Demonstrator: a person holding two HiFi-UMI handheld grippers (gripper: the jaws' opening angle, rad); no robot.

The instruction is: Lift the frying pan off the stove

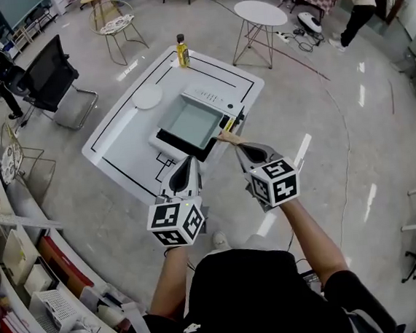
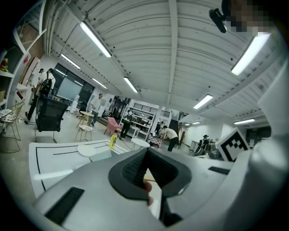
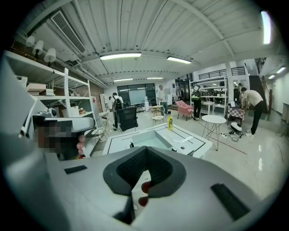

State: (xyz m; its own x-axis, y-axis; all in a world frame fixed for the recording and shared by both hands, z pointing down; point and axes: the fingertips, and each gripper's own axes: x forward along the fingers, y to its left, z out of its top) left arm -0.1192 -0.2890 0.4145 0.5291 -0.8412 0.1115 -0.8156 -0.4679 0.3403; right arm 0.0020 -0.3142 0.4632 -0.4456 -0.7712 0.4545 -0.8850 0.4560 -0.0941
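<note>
A square pale-green frying pan (image 1: 189,121) sits on a black stove (image 1: 167,139) on the white table (image 1: 118,145). Its wooden handle end (image 1: 228,135) points toward me at the table's near right edge. My right gripper (image 1: 238,147) is shut and empty, its tip just short of that handle end. My left gripper (image 1: 186,164) hovers over the table's near edge in front of the stove, also shut with nothing in it. The right gripper view shows the pan (image 3: 146,140) ahead beyond the closed jaws of the right gripper (image 3: 145,154). The left gripper (image 2: 145,157) looks across the table.
On the table are a yellow oil bottle (image 1: 181,52) at the far end, a white plate (image 1: 148,97) and a white strip (image 1: 212,98) behind the pan. A black office chair (image 1: 49,76) stands left, a round side table (image 1: 260,13) far right, shelves (image 1: 28,274) on my left.
</note>
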